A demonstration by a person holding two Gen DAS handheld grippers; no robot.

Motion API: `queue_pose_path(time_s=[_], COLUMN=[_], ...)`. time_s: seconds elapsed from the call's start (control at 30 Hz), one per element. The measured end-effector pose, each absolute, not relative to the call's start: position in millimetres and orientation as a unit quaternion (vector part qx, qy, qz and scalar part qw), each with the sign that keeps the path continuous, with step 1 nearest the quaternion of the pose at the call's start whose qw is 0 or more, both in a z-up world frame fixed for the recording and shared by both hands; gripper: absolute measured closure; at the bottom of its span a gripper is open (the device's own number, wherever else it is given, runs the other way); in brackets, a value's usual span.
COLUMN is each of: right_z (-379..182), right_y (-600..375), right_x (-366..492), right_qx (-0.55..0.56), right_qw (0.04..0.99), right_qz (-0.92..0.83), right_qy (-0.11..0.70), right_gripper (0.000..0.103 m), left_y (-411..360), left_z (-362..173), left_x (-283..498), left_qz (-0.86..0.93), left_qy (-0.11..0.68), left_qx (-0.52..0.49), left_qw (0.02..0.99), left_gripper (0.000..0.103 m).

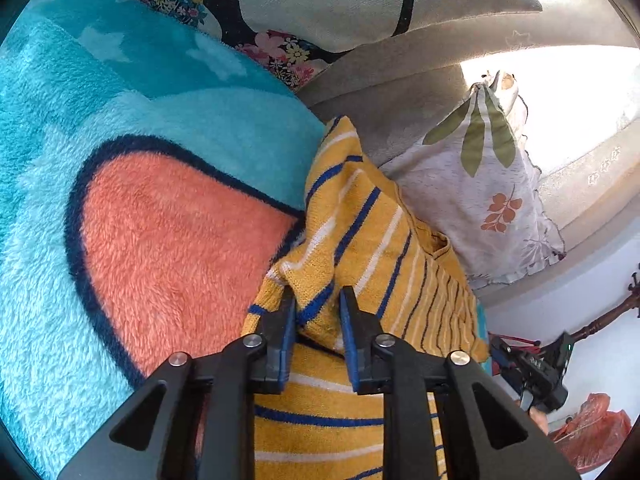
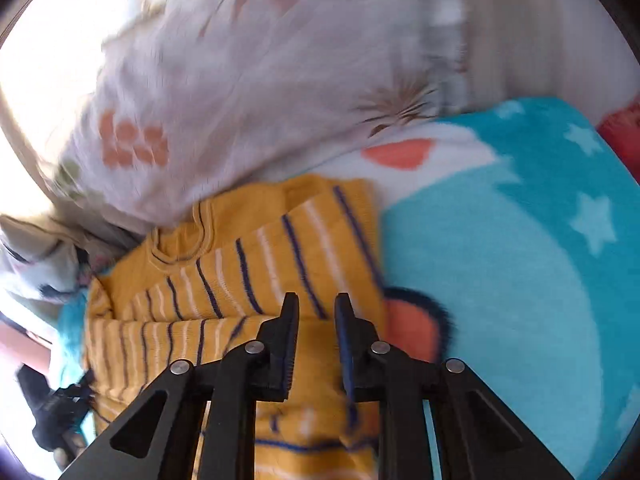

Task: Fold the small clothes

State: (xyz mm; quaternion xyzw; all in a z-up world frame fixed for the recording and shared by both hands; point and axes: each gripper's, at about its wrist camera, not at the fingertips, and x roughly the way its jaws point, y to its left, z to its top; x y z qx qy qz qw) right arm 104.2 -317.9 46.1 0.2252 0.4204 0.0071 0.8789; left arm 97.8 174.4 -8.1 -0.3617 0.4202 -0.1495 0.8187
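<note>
A small yellow knitted sweater (image 1: 360,236) with blue and white stripes lies on a blue fleece blanket (image 1: 160,120). My left gripper (image 1: 318,300) has its jaws a little apart with a raised fold of the sweater's edge between them. In the right wrist view the sweater (image 2: 224,272) lies partly folded, its collar toward the pillow. My right gripper (image 2: 316,306) hovers over the sweater's right edge with its jaws a little apart and nothing between the fingertips. That view is blurred.
The blanket (image 2: 500,260) has white stars and an orange patch (image 1: 176,248). A white floral pillow (image 1: 484,188) lies beside the sweater and also shows in the right wrist view (image 2: 248,80). A dark floral cushion (image 1: 280,8) is behind. The other gripper (image 1: 536,372) shows at right.
</note>
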Motion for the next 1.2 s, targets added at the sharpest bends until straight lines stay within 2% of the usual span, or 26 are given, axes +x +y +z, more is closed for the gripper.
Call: queue_pose_path(time_s=[0.03,0.07,0.2,0.33,0.37,0.4,0.47,0.5,0.57,0.63,0.87,1.03,1.2], right_z=[52,57,60,63,65,66,74,76,76,66,20,6,-6], right_y=[-322,-328,-344,-354,-359,-359,-362,-361,-353,-349,-335,-311,-300], right_x=[89,73,17,-26,-39,-49,-71,-82,-101,-113,-139,-147,-154], right_qx=[0.222,0.223,0.239,0.242,0.231,0.212,0.143,0.1,-0.009,-0.04,0.192,0.229,0.315], right_qw=[0.885,0.889,0.889,0.883,0.886,0.893,0.909,0.915,0.915,0.908,0.878,0.869,0.832], right_qz=[0.005,0.008,0.035,0.064,0.061,0.05,-0.002,-0.036,-0.118,-0.125,0.092,0.121,0.203], right_qy=[0.409,0.399,0.39,0.398,0.397,0.395,0.392,0.39,0.386,0.397,0.429,0.421,0.409], right_gripper=[0.06,0.055,0.054,0.052,0.052,0.05,0.049,0.049,0.038,0.036,0.036,0.036,0.036], left_y=[176,176,173,161,161,162,168,172,182,191,185,167,147], left_z=[-9,-9,-4,31,41,51,65,69,69,60,13,7,6], left_x=[98,98,95,67,54,41,13,-1,-27,-50,-104,-124,-142], left_qz=[-0.157,-0.161,-0.156,-0.145,-0.15,-0.15,-0.134,-0.126,-0.121,-0.127,-0.177,-0.22,-0.258], left_qy=[0.418,0.417,0.424,0.435,0.428,0.423,0.418,0.418,0.426,0.446,0.488,0.471,0.468], left_qx=[-0.368,-0.372,-0.354,-0.29,-0.278,-0.265,-0.234,-0.226,-0.225,-0.239,-0.304,-0.339,-0.336], left_qw=[0.816,0.814,0.819,0.84,0.847,0.854,0.868,0.871,0.868,0.853,0.799,0.784,0.776], left_gripper=[0.076,0.075,0.075,0.075,0.072,0.069,0.052,0.049,0.046,0.046,0.046,0.043,0.043])
